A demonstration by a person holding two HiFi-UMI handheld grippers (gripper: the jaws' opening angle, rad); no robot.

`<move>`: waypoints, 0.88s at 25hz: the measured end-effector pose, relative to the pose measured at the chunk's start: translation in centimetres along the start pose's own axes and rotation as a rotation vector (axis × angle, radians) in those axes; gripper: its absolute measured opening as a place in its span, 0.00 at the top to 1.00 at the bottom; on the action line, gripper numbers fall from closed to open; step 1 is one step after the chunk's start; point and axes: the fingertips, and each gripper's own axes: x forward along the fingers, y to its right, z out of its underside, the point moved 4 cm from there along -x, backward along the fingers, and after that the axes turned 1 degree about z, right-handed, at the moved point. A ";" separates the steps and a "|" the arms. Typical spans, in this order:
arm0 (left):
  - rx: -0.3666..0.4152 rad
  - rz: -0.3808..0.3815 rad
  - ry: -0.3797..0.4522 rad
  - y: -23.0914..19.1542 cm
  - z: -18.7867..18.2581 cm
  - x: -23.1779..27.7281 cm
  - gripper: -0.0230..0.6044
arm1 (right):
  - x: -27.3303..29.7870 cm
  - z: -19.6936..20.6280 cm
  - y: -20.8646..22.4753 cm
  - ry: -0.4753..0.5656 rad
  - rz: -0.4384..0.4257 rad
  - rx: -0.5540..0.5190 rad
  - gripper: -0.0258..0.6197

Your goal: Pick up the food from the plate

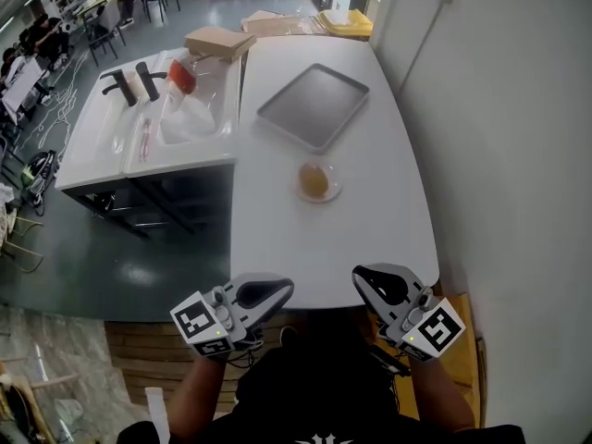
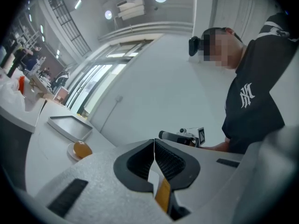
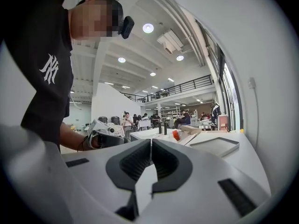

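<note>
The left tongs [image 1: 280, 291] and right tongs [image 1: 361, 278] are shut and empty. The food [image 1: 314, 180] sits higher in the frame, midway between them.

The left hand-held gripper [image 1: 270, 291] and the right hand-held gripper [image 1: 370, 280] are held low, just in front of the person's torso [image 1: 319, 391], apart from each other, with their tips angled forward and slightly inward. Each has its jaws pressed together with nothing between them. The left forearm [image 1: 190, 394] and right forearm [image 1: 444, 394] are bare
</note>
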 end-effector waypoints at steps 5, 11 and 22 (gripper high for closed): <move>0.016 -0.026 -0.013 -2.7 -0.6 0.6 0.95 | 3.1 0.3 1.9 0.018 -0.046 -0.003 0.95; -0.001 -0.046 -0.032 -6.3 0.2 1.1 0.95 | 6.2 1.4 4.2 -0.009 -0.069 -0.009 0.95; 0.014 -0.087 -0.129 -12.4 0.5 2.3 0.95 | 11.6 3.1 8.9 -0.070 -0.061 -0.003 0.84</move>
